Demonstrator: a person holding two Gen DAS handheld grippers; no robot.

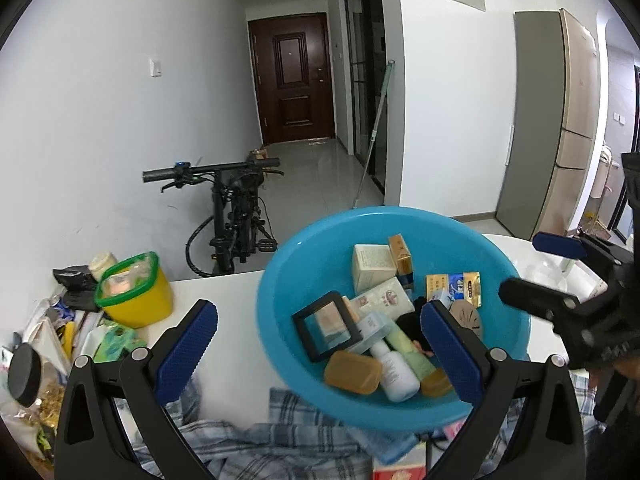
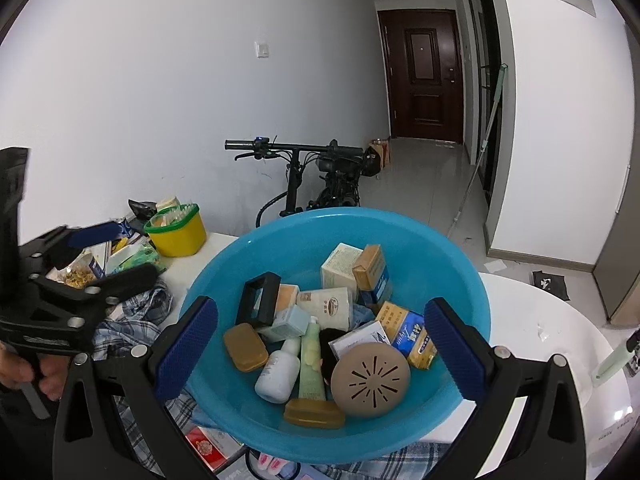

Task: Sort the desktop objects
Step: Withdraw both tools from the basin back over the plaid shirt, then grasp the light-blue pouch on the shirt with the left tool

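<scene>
A blue plastic basin [image 1: 304, 272] [image 2: 248, 264] sits on the white table, holding several small items: boxes, a white bottle [image 2: 278, 368], a green tube [image 2: 311, 360], amber soap bars [image 2: 245, 342], a black frame [image 1: 326, 326] and a tan round disc [image 2: 370, 378]. My left gripper [image 1: 316, 356] is open, its fingers wide apart over the basin's near left rim. My right gripper [image 2: 320, 354] is open, its fingers straddling the basin's near part. Each gripper shows in the other's view, the right one [image 1: 560, 276] and the left one [image 2: 100, 256].
A yellow tub with a green rim [image 1: 132, 292] [image 2: 178, 228] stands at the table's far left beside a pile of packets [image 1: 44, 340]. A plaid cloth [image 1: 248, 448] lies under the basin's near edge. A bicycle [image 1: 236, 216] leans at the wall beyond the table.
</scene>
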